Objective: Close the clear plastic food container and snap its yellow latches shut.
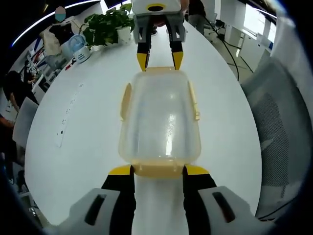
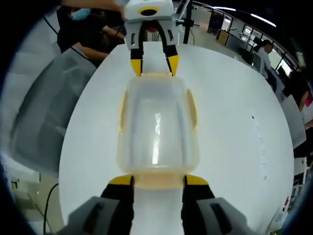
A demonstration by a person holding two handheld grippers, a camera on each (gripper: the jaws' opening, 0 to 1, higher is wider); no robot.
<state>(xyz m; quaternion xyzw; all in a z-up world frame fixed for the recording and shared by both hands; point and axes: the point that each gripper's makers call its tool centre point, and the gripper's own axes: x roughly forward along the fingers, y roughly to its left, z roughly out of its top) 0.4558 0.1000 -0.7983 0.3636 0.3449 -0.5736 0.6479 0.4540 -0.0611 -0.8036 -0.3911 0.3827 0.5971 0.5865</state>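
A clear plastic food container (image 1: 159, 117) (image 2: 156, 127) lies on the white table (image 1: 83, 127) with its lid on. Yellow side latches (image 1: 194, 100) (image 2: 191, 110) stick out a little from its long sides. In the left gripper view my left gripper (image 1: 157, 171) stands open, its yellow-tipped fingers flanking the near yellow end latch (image 1: 157, 169). In the same view my right gripper (image 1: 159, 60) sits open at the far end. In the right gripper view my right gripper (image 2: 157, 180) brackets the near end latch (image 2: 157, 182), and the left gripper (image 2: 154, 65) is open at the far end latch (image 2: 154, 75).
A potted plant (image 1: 107, 24) and bottles (image 1: 73, 46) stand at the table's far end. A grey mesh chair (image 1: 279, 122) (image 2: 44, 112) is beside the table. People (image 2: 93, 29) sit behind the far edge. The round table edge (image 2: 66, 161) curves close by.
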